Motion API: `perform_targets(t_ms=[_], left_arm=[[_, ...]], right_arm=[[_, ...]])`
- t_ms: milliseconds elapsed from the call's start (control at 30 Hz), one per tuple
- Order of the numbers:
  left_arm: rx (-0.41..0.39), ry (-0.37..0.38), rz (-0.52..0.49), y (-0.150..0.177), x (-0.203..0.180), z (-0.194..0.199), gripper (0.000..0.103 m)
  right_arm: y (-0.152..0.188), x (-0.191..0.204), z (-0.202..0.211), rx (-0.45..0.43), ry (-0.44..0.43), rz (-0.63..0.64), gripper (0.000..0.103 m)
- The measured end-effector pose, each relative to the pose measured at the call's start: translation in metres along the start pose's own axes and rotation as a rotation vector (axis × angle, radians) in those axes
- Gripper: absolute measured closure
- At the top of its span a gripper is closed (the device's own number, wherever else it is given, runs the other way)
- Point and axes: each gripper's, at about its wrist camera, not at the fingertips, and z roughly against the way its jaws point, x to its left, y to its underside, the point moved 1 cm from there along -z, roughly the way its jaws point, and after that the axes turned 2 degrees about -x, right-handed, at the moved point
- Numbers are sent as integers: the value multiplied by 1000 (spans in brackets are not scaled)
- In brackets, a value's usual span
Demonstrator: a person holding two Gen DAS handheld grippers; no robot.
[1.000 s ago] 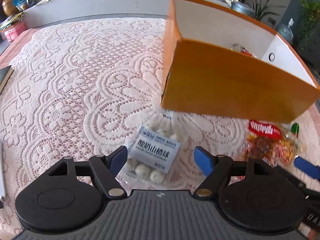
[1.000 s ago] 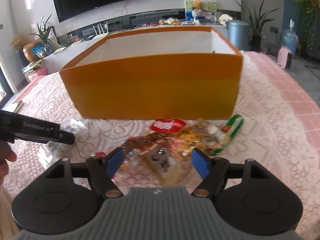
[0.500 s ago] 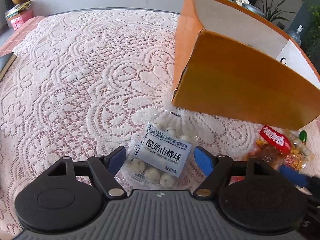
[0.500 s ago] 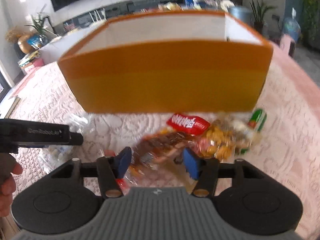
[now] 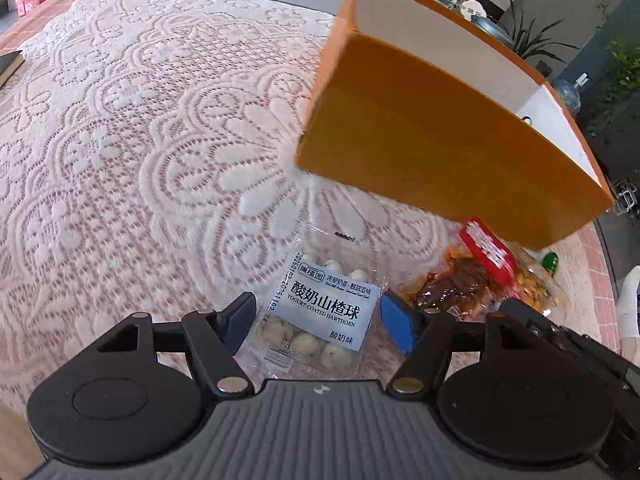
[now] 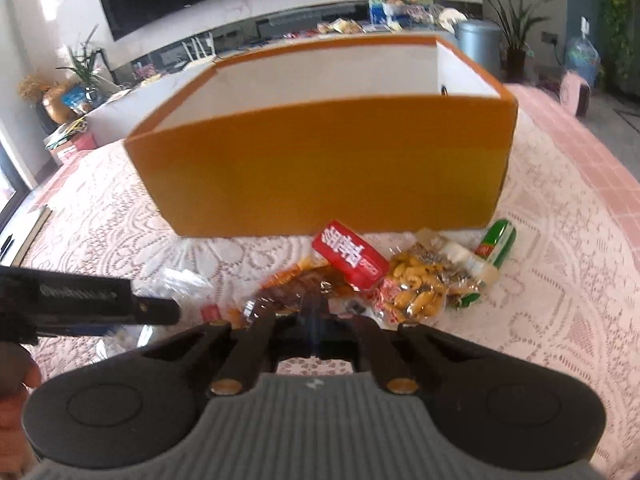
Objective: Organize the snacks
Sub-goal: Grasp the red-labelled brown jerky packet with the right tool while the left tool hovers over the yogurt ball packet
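Landmark: an orange box with a white inside is standing open-topped on the lace-covered tabletop.
Left gripper: its blue-tipped fingers are spreading wide, released, straddling a clear yogurt hawthorn ball packet without touching it.
Yogurt hawthorn ball packet: it is lying flat on the lace, in front of the box's near left corner and a little apart from the box.
Right gripper: its fingers are closing tight together at the near edge of a brown snack packet, seemingly pinching it, though the contact is blurred.
Brown snack packet: it is lying in front of the box's long orange wall, with its red label pointing toward that wall.
Mixed nut packet: it is sitting just right of the red label, in front of the box.
Green-and-white packet: it is lying near the box's front right corner, touching the nut packet.
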Motion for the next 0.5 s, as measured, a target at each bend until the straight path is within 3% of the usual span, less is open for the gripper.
perform_targets(t_ms=[167,267,300,400,500], left_arm=[[-40,-17,-14,6,-5,5,25],[-35,-21,-15,6,-3,4,26],[-32,-22,-13,6,-2,3,26],[-46,-39,-12,6,0,2,26],[-66,-62,-23,6,0,1,26]], right_arm=[[2,-1,5,18,-5,-10,103],[4,-7,2,48,-8,-63,80],[5,-8,0,57,-20,-80,66],[5,-6,-3,68,-42,-100,61],[4,2,-11,83,-33,-99,44]])
